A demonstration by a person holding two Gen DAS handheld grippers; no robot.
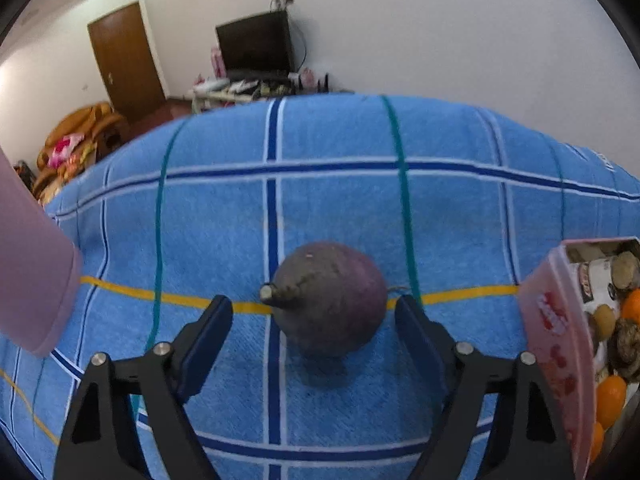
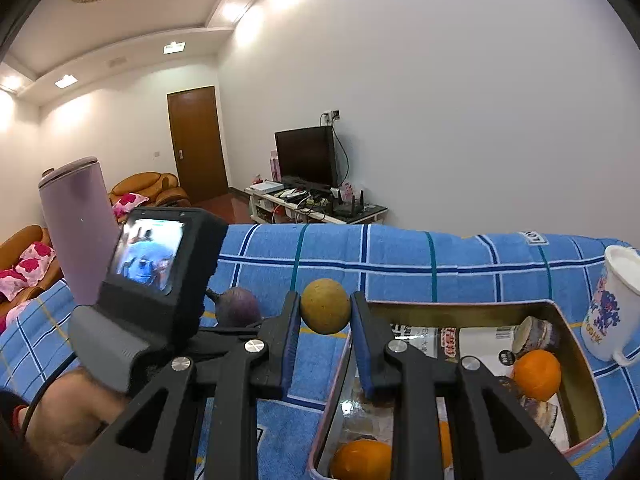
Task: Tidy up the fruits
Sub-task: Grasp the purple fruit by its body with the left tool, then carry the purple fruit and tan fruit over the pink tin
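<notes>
- Landmark: the blue checked towel [image 1: 340, 208] that covers the work surface; everything below is placed against it.
- At the towel's left edge stands a pale pink tumbler [image 1: 28, 264], upright, well apart from the fruit.
- Near the middle of the towel lies a dark purple fruit [image 1: 330, 304], round with a short stem end pointing toward the camera, resting across the yellow stripe.
- The left gripper [image 1: 314, 320] is spread wide, one blue-padded finger on each side of the purple fruit; a gap shows on the left side, and on the right the pad is just beside the skin, contact unclear.
- In the right wrist view, the left gripper's camera unit [image 2: 156, 256] sits over the left part of the towel, the purple fruit just past it.
- The right gripper [image 2: 325, 316] pinches a round yellow-brown fruit [image 2: 325, 306] between its pads, held above the towel beside the left rim of the box.
- On the towel's right part sits a pink-walled tin box [image 2: 576, 344], holding oranges [image 2: 536, 374], dark cut fruit halves and a labelled packet.
- At the towel's far right stands a white printed mug [image 2: 612, 308], just beside the box.
</notes>
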